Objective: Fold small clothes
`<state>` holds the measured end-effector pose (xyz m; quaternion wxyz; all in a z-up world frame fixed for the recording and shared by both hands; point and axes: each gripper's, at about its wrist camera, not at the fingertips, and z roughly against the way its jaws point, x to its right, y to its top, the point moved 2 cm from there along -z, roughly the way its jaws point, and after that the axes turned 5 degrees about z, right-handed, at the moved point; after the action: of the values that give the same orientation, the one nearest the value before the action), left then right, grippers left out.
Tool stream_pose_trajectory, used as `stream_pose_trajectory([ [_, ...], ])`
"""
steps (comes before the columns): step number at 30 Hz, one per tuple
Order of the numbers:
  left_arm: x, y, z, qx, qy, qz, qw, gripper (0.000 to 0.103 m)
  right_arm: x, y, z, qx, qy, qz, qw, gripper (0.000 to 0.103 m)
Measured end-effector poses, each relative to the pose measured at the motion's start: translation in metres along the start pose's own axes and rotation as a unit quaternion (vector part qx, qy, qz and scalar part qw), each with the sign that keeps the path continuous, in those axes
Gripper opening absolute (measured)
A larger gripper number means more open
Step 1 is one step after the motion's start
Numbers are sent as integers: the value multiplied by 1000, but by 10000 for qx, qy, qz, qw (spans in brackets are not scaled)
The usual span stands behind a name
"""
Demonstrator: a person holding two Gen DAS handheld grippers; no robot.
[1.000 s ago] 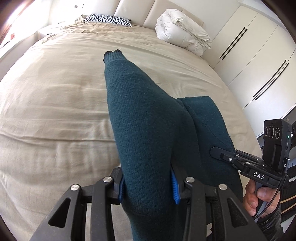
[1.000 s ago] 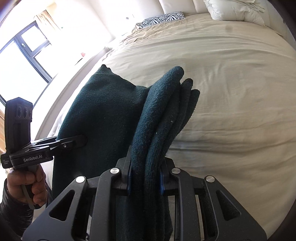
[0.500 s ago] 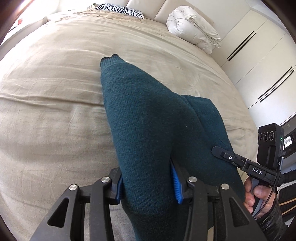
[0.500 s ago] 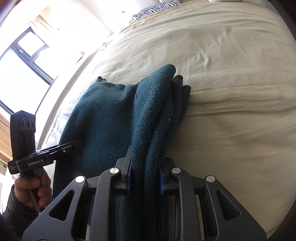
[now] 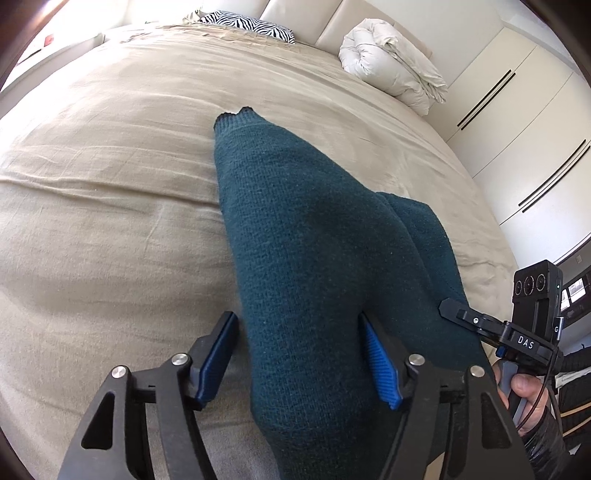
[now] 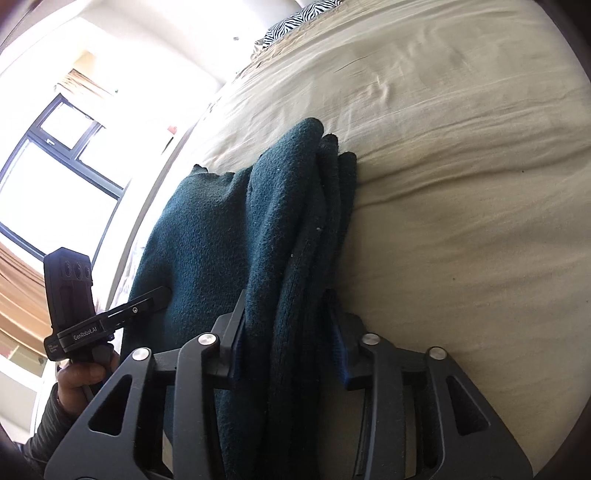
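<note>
A dark teal knitted garment (image 5: 295, 258) is let go by two hand-held grippers on a beige bed (image 5: 110, 184).

In the left wrist view, the left gripper (image 5: 299, 354) is seen with its jaws opening, both blue pads standing clear of the knit that lies between them. In the right wrist view, the right gripper (image 6: 286, 328) is likewise opening around a bunched fold of the same garment; its left pad is still touched by the cloth, while the right pad is parted from it. The garment is spread on the bed cover near the front edge, one narrow cuffed end stretched away towards the headboard. A zebra-print pillow (image 5: 251, 27) and a rolled white duvet (image 5: 391, 70) are seen at the head of the bed, and white wardrobe doors (image 5: 524, 147) are seen beside it.
</note>
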<state>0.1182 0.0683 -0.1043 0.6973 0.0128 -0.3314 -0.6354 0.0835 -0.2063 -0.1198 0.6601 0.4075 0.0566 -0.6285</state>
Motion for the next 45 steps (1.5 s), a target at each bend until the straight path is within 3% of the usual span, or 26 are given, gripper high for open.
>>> stream_pose_trajectory([
  [5,8,-8,29,530,440,-190,9974,71,8,-4,27,215,-218,-49,9995,51],
  [9,4,-15,60,1068,536,-1,9928,74,20,-11,48,329,-779,-16,9964,57],
  [11,5,-18,78,1375,649,1,9884,87,30,-16,60,403,-964,-118,9945,57],
  [13,12,-21,98,1763,825,-173,9807,91,37,-19,78,582,-948,-333,9932,57],
  [16,35,-26,130,2427,1166,-631,9610,103,31,-19,108,966,-1160,-204,9883,57],
  [20,71,-34,169,3308,1592,-1224,9221,103,-6,-16,148,1571,-1603,344,9739,59],
  [23,98,-38,193,3718,1822,-1569,8966,103,-45,-9,177,2159,-2010,839,9518,75],
  [25,113,-40,208,3890,1826,-1688,8870,103,-70,-9,198,2687,-2221,1146,9302,95],
  [27,122,-43,222,4055,1936,-1568,8795,103,-96,-9,220,3226,-2336,1413,9063,102],
  [29,129,-42,231,4014,1917,-1486,8832,103,-119,-10,238,3608,-2440,1672,8845,103],
  [31,133,-39,234,3921,1882,-1499,8879,103,-138,-8,250,3734,-2536,1919,8715,103],
  [34,133,-40,231,3744,2060,-1370,8937,103,-158,-5,256,3574,-2559,2145,8722,103],
  [36,126,-42,216,3365,2140,-1207,9091,103,-164,-5,254,3362,-2465,2161,8829,103],
  [39,113,-47,185,2693,1989,-996,9370,103,-160,-2,233,2589,-2544,1941,9114,103],
  [42,100,-56,155,2117,2084,-853,9510,103,-142,-9,204,1882,-2571,1492,9361,103],
  [45,90,-64,132,1717,2176,-727,9581,103,-118,-16,177,1409,-2631,1165,9473,103],
])
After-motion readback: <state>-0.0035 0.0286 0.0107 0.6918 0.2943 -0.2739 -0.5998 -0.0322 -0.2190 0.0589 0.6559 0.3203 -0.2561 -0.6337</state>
